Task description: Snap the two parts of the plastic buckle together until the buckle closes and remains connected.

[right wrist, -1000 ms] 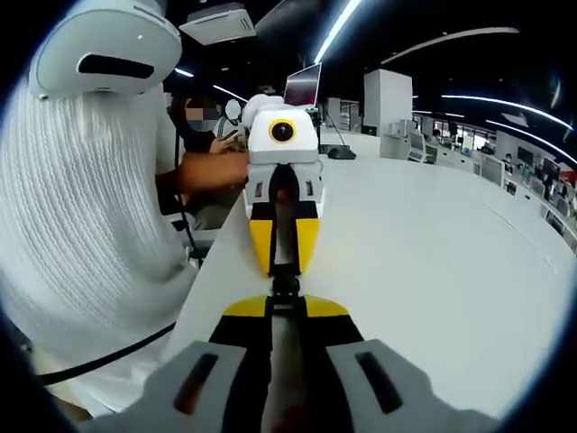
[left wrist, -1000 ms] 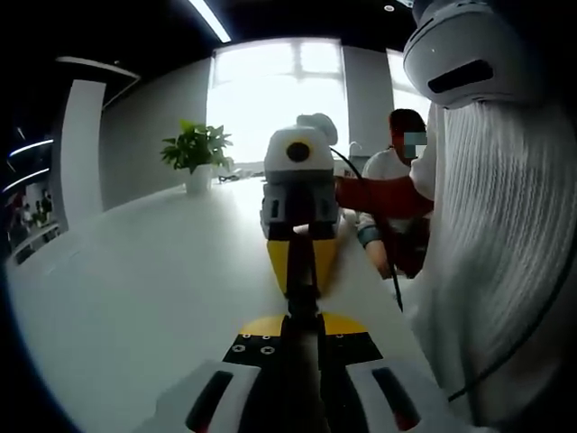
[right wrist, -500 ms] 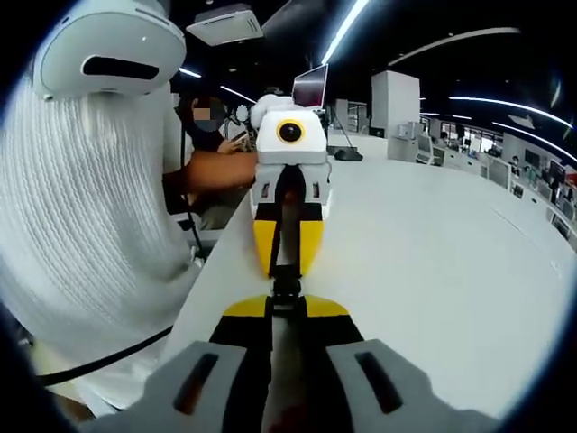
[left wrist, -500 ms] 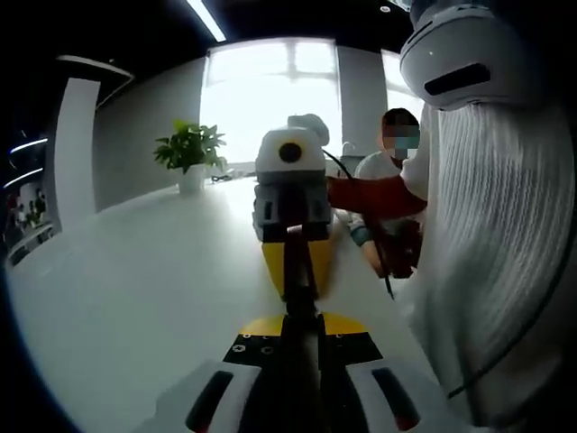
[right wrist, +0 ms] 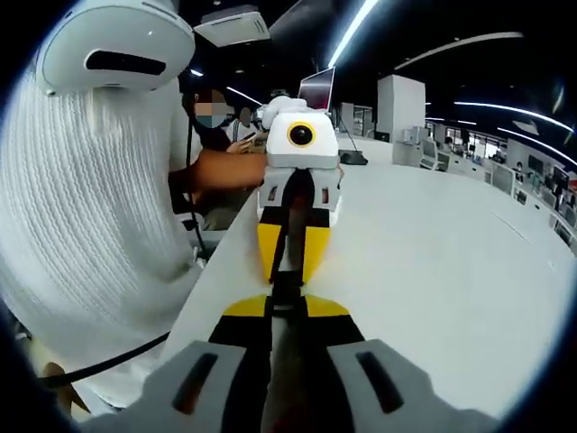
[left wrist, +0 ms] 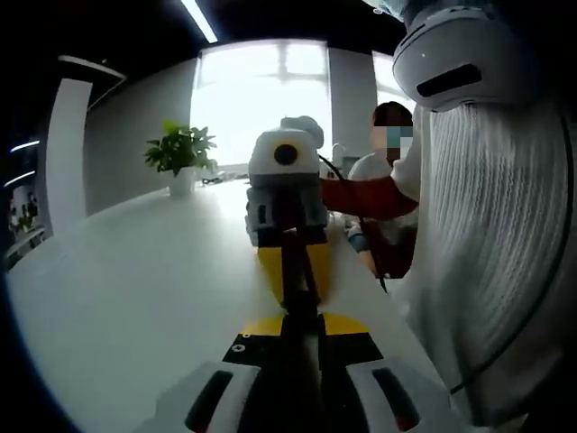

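White and wide, the table (left wrist: 135, 298) runs through a big office with a bright window and a green plant (left wrist: 178, 149) far back in the left gripper view, and long ceiling lights (right wrist: 361, 20) in the right gripper view. Beside the table stands a person in a white knitted sleeve (right wrist: 81, 216), and farther off another person (left wrist: 383, 194) sits at the table edge. Both tools face each other, tip to tip, just above the table. In the left gripper view the left gripper (left wrist: 301, 317) has its jaws pressed close together on a thin dark piece, and the right gripper (left wrist: 290, 271) comes straight at it, nose first. In the right gripper view it is the same the other way round: the right gripper's own jaws nip a thin dark piece, and the left gripper (right wrist: 290, 257) faces them. That dark piece looks like the buckle (right wrist: 286, 287), one half held by each tool, right where the tips meet. I cannot tell if the halves have clicked shut yet, because the spot is small and dark. I think this is the pushing-together step. Next, both tools would need to push straight toward each other, kept in line, until the halves lock, then give a soft pull to check they hold.
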